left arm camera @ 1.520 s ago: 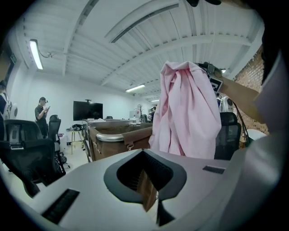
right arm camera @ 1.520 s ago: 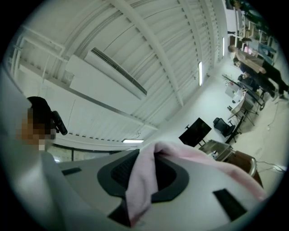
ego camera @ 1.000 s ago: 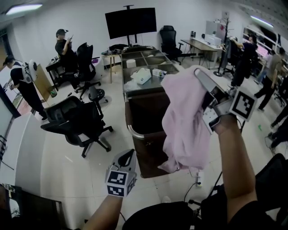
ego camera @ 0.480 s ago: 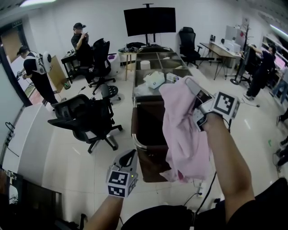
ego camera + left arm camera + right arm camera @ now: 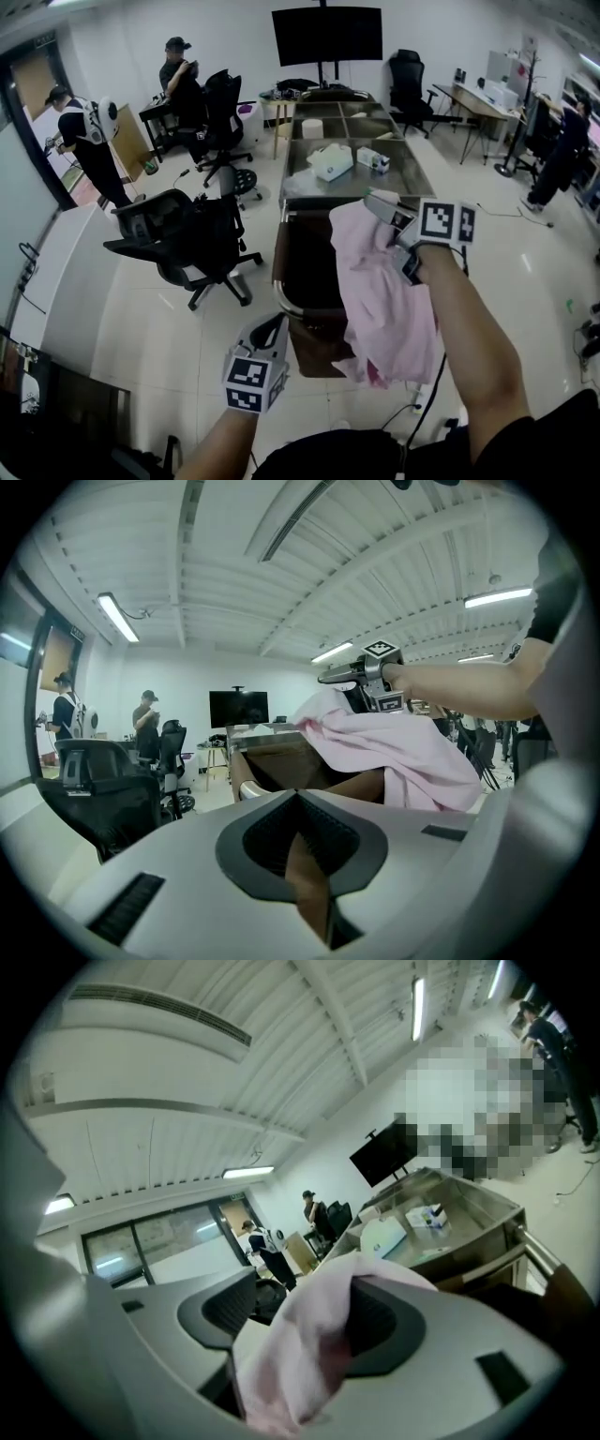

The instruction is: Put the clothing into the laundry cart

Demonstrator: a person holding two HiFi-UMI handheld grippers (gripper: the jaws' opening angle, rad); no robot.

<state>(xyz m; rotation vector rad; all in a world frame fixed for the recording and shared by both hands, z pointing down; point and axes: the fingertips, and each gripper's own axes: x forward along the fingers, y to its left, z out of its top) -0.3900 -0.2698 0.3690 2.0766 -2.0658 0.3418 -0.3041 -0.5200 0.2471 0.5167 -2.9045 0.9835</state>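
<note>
Having just spread the right hand-held gripper's jaws, with the pink garment draped loosely between them over the brown laundry cart, shake it inward; keep the closed, empty left hand-held gripper clear.

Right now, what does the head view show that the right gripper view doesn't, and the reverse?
Head view only: the left gripper and the garment hanging full length over the cart bin.
Right gripper view only: the right gripper up close. Its jaws are apart and have just been opening, with the garment between them.
Both: the garment, the cart's steel top, the TV.
</note>
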